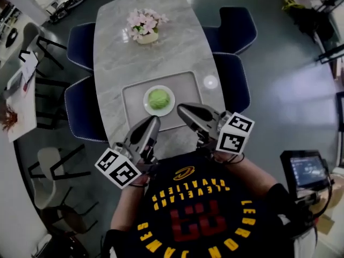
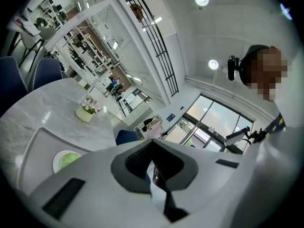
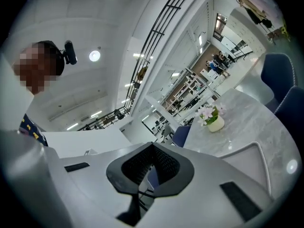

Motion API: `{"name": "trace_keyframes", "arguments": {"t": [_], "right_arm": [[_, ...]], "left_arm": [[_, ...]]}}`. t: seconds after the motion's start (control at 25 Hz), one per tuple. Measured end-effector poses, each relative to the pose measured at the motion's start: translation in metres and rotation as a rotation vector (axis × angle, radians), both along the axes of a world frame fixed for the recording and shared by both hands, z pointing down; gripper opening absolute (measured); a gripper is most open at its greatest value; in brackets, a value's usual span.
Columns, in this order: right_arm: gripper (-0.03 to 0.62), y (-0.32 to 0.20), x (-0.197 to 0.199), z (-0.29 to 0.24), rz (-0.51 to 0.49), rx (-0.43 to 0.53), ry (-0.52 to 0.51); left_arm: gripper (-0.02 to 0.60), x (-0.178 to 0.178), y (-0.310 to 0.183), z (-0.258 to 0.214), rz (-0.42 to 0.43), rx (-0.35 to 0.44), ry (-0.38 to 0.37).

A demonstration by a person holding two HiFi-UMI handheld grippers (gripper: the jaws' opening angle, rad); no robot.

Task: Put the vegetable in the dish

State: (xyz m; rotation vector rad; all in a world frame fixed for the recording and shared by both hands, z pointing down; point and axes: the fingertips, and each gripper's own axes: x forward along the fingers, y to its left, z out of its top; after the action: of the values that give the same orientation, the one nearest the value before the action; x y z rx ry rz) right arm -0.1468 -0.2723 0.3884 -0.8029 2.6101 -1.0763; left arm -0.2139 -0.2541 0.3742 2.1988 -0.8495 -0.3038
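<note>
Head view finding: the vegetable (image 1: pixel 159 99), a round, pale green, leafy head that looks like a small cabbage or lettuce, lies in the white dish (image 1: pixel 146 102). It fills most of the bowl and appears to sit within the rim. The dish stands at the centre of the grey tray (image 1: pixel 134 95) on the marble table (image 1: pixel 118 47), with the potted flowers (image 1: pixel 144 27) well apart at its 12 o'clock.

Judgement: placement looks complete, and I see no other vegetable on the table awaiting transfer.

My left gripper (image 1: pixel 155 120) is at the dish's 6 o'clock, near the table's edge and clear of the rim. Its own view shows the jaws brought together with nothing between them (image 2: pixel 152 144). The dish shows there at 8 o'clock, its green content visible.

My right gripper (image 1: pixel 180 108) is at the dish's 4 o'clock. Its jaws are likewise closed and empty (image 3: pixel 152 146).

Neither claw touches the dish or the vegetable.
</note>
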Motion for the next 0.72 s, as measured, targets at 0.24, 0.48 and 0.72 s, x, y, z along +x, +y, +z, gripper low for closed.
{"name": "trace_keyframes", "arguments": {"t": [0.24, 0.48, 0.72], "right_arm": [[0.005, 0.014, -0.007, -0.02, -0.01, 0.069, 0.026], [0.005, 0.02, -0.011, -0.025, -0.017, 0.092, 0.041], [0.005, 0.02, -0.011, -0.025, -0.015, 0.11, 0.058]], "left_arm": [[0.0, 0.006, 0.009, -0.003, 0.016, 0.003, -0.01], [0.0, 0.016, 0.014, 0.002, 0.051, -0.007, -0.031], [0.0, 0.02, 0.013, 0.002, 0.059, 0.004, -0.055]]}}
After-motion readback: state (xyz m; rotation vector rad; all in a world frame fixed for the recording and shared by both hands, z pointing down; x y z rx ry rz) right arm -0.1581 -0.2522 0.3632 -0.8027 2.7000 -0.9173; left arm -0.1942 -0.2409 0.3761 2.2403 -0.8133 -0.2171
